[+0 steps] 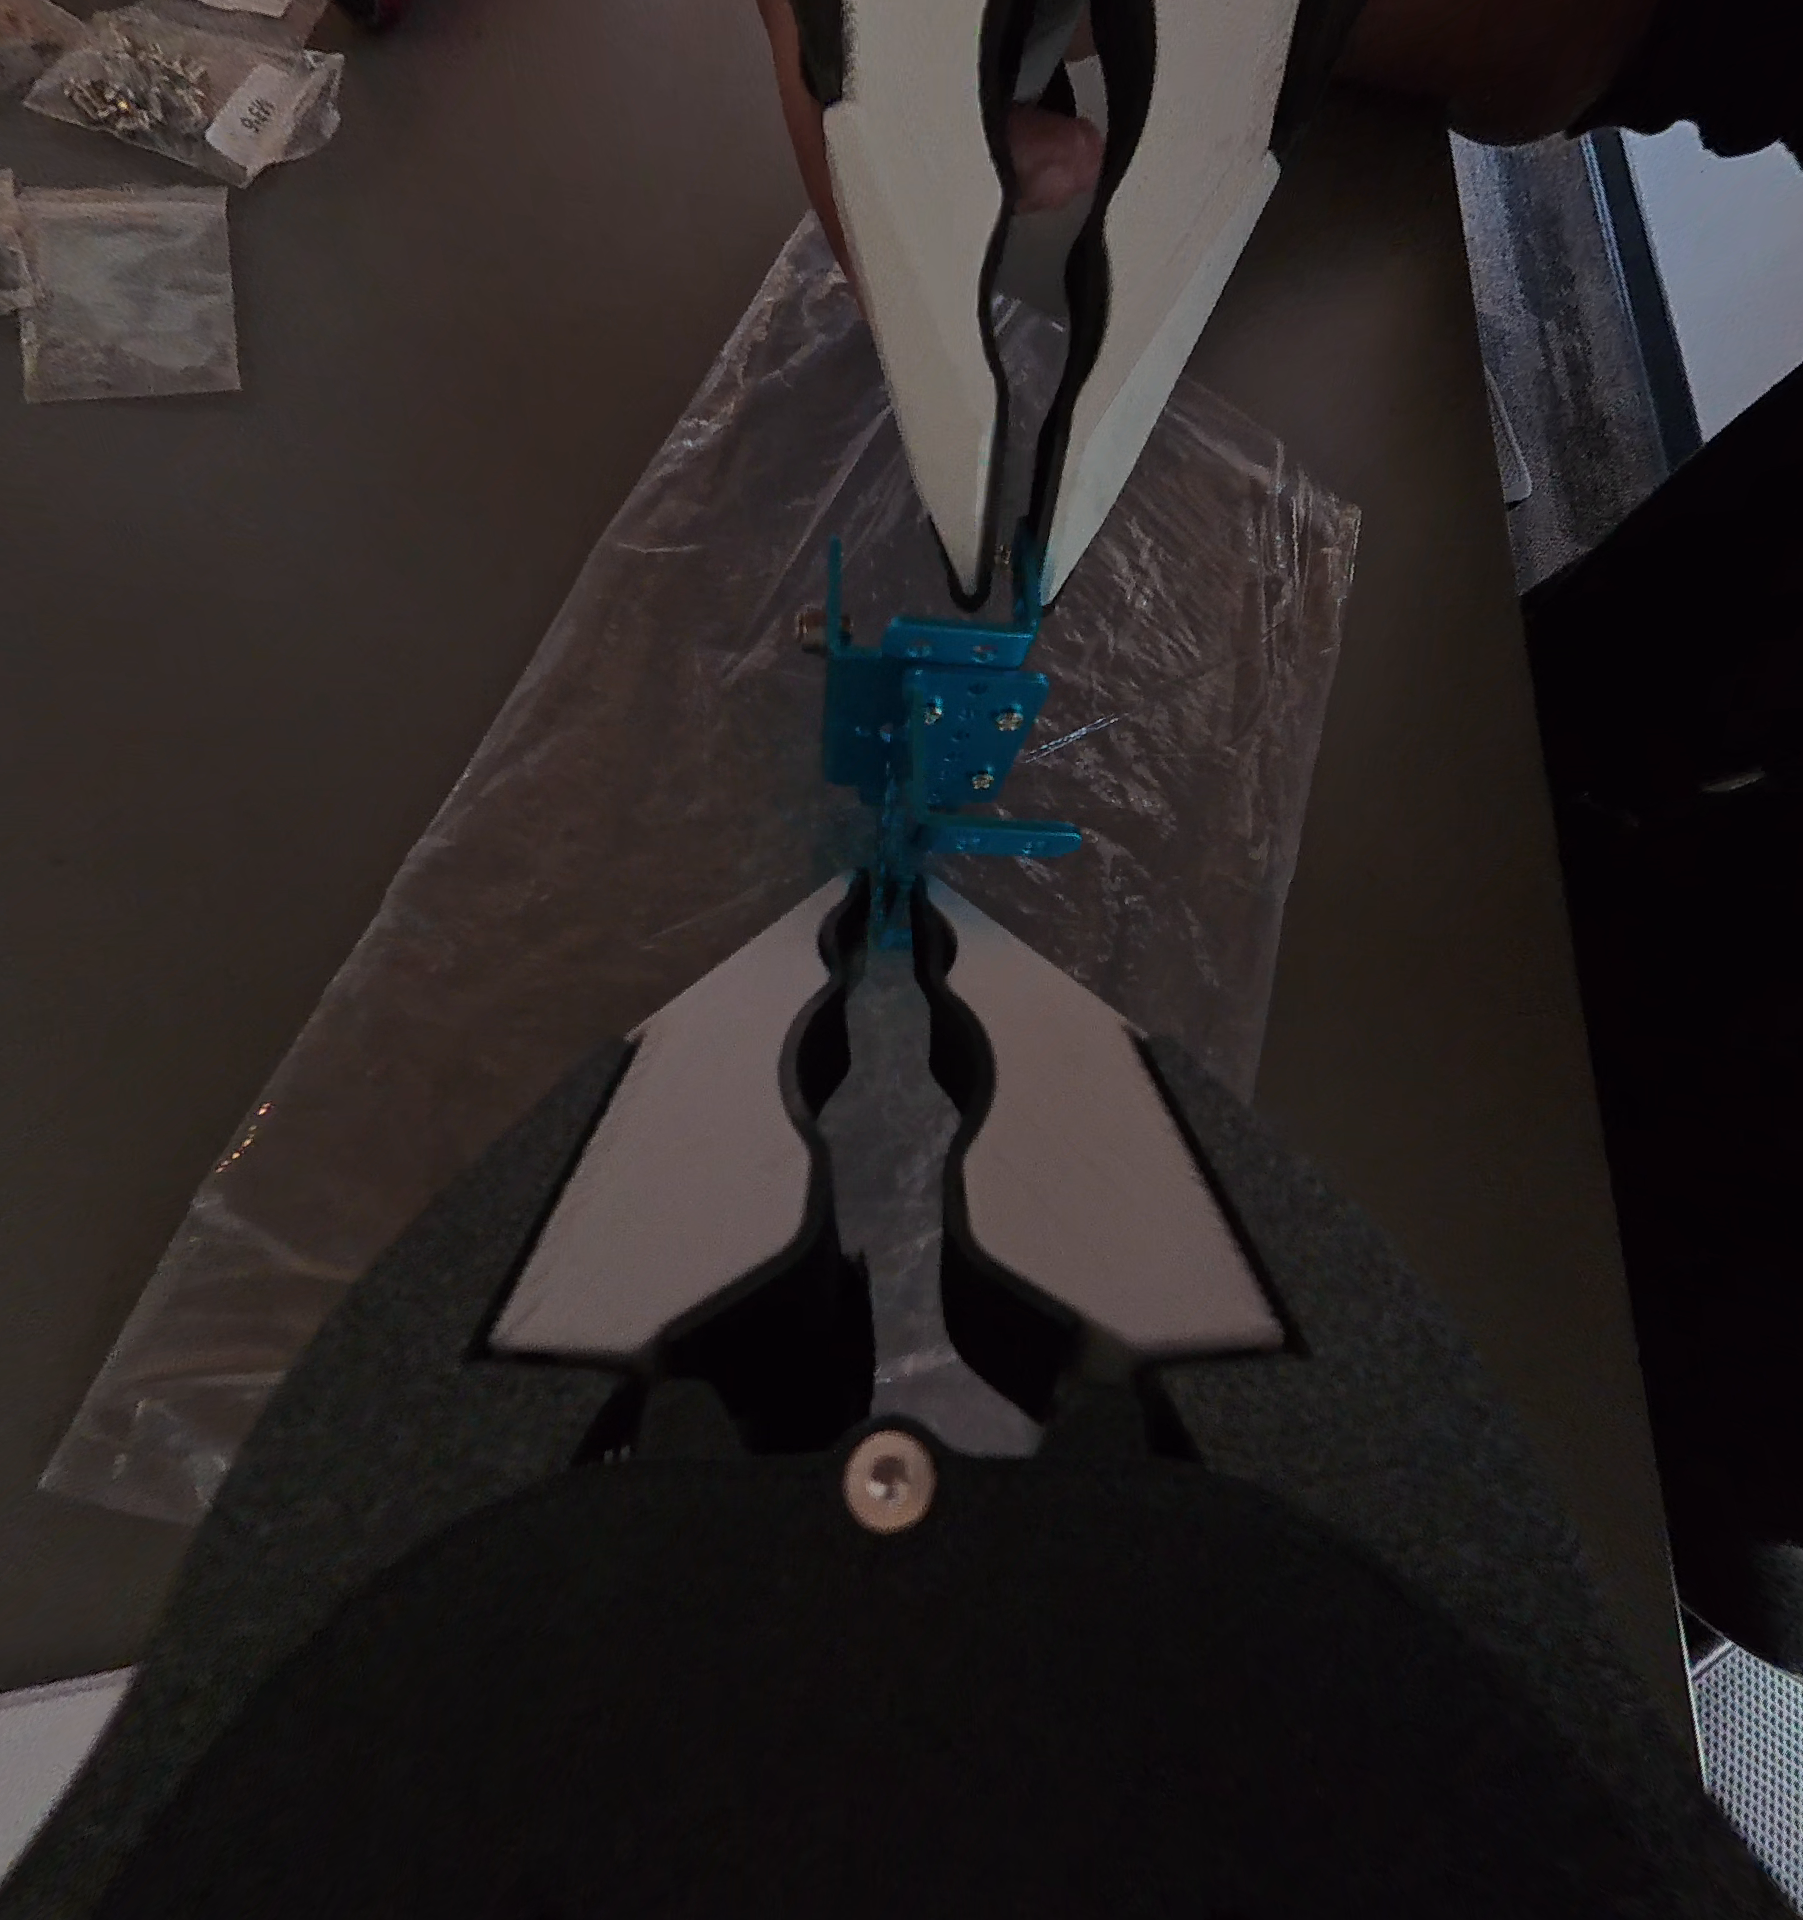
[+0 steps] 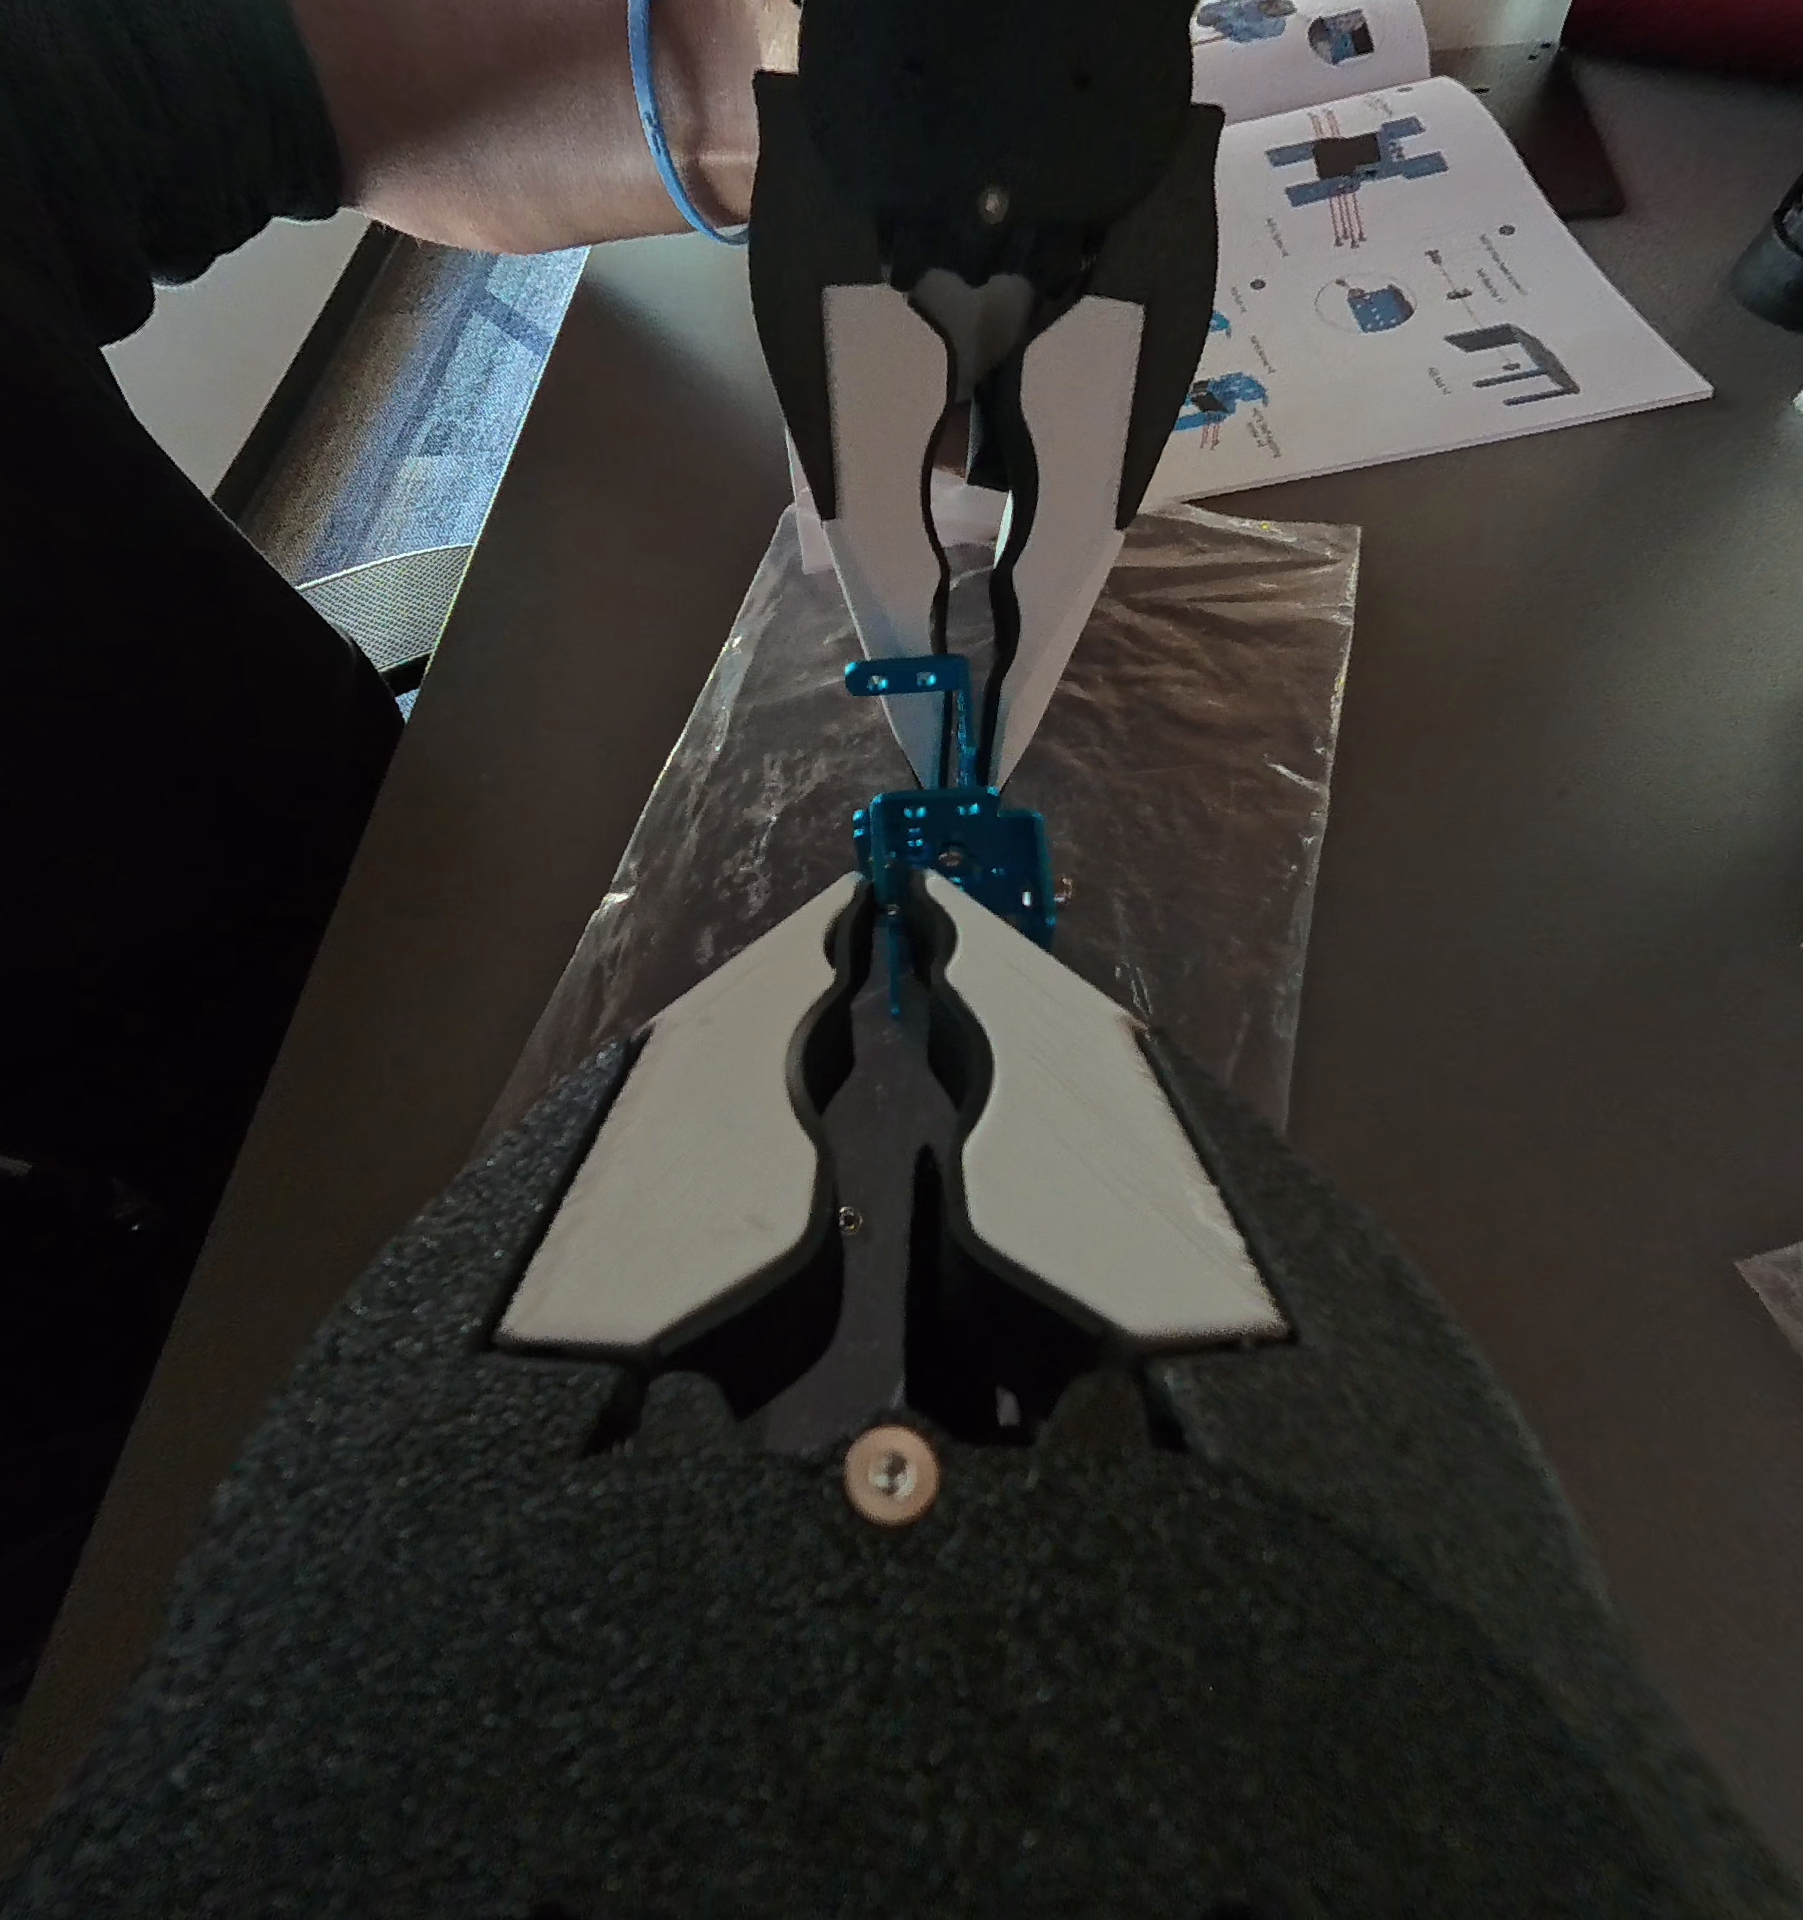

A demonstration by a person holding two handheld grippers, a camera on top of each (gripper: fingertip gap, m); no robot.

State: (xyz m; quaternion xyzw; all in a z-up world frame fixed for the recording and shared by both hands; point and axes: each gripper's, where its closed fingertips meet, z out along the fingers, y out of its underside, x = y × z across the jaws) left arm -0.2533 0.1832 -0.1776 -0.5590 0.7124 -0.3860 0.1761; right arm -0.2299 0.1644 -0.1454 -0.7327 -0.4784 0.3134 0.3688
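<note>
I had blue bracket assembly (image 1: pixel 933 727) pinched both ends, long axis between clenched left gripper (image 1: pixel 886 899) and right gripper (image 2: pixel 892 894), above plastic bag (image 1: pixel 564 831).

Two tools (image 1: pixel 889 894) (image 2: pixel 892 899), one blue bracket assembly (image 1: pixel 928 727), one plastic sheet (image 1: pixel 564 831), perhaps four small bags (image 1: pixel 128 291).

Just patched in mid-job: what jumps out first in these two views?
A small blue metal bracket assembly hangs in mid-frame, pinched from both ends by the left gripper and the right gripper facing each other. Beneath it a clear plastic bag lies flat on the dark table, with an open instruction booklet farther back.
</note>
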